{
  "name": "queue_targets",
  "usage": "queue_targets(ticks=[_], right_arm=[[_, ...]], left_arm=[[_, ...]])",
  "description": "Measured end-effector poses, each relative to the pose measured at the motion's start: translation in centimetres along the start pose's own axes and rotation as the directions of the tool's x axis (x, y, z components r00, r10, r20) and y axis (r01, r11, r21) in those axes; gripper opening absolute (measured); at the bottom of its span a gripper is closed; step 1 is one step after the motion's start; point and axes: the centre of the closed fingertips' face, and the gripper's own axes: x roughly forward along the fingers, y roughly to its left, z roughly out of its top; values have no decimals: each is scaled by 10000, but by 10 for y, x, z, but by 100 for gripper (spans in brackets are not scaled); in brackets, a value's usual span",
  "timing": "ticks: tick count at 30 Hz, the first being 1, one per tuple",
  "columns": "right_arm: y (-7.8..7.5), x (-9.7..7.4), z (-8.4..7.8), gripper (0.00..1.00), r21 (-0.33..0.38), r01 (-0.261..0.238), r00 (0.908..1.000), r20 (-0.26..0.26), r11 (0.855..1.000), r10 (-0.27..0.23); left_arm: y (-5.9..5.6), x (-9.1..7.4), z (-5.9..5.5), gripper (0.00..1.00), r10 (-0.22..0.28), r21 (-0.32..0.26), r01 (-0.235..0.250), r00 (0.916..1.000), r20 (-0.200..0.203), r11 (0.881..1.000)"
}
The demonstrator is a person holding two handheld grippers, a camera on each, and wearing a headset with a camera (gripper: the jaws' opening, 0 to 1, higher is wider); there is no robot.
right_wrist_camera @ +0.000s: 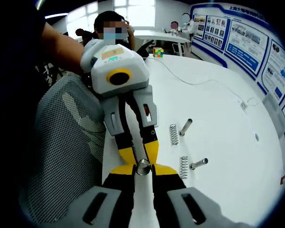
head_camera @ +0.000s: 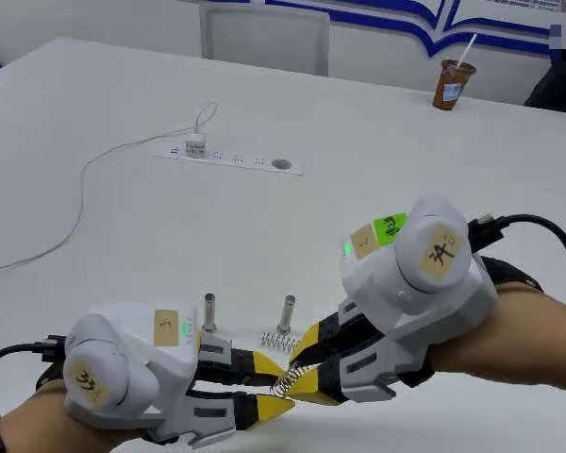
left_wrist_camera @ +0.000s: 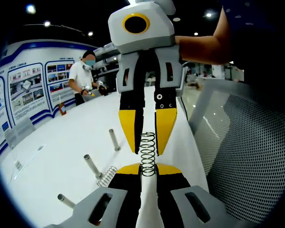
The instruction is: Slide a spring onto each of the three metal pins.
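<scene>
Nearest the person, the left gripper [left_wrist_camera: 147, 170] and the right gripper [right_wrist_camera: 142, 170] meet tip to tip just above the white desk [head_camera: 377, 179]. They share one spring [left_wrist_camera: 147, 152]. The left gripper's yellow-tipped fingers [left_wrist_camera: 127, 169] are pressed in on one end of it. The right gripper's fingers [left_wrist_camera: 133, 128] close on the other end from the opposite side. The coil runs straight between the two pairs, clear of the desk.

Just beyond the fingertips, three metal pins stand upright on the desk in a row: the near pin [left_wrist_camera: 66, 200], the middle pin [left_wrist_camera: 92, 166] and the far pin [left_wrist_camera: 114, 139]. None of them carries a spring. A loose spring [right_wrist_camera: 184, 167] lies on its side by the base of one pin. It is close enough that it may be touching, though the fisheye view leaves that uncertain. A second loose spring [right_wrist_camera: 173, 134] lies flat just beside another pin.

Further back, well apart from the pins, a white power strip [head_camera: 231, 158] lies flat on the desk. A small white plug sits at its left end, and a thin white cable [head_camera: 80, 189] trails off to the left. At the far edge stands a brown cup [head_camera: 452, 83] with a straw. A pale chair back [head_camera: 264, 38] shows behind the desk.
</scene>
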Motion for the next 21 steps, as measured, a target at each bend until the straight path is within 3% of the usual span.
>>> queue_targets(ticks=[21], right_arm=[[-3,-3,-3,12,102,136,9999,-82,9999,-135]], left_arm=[[-2,4,6,15,50,-157,-47,9998,177,9999]])
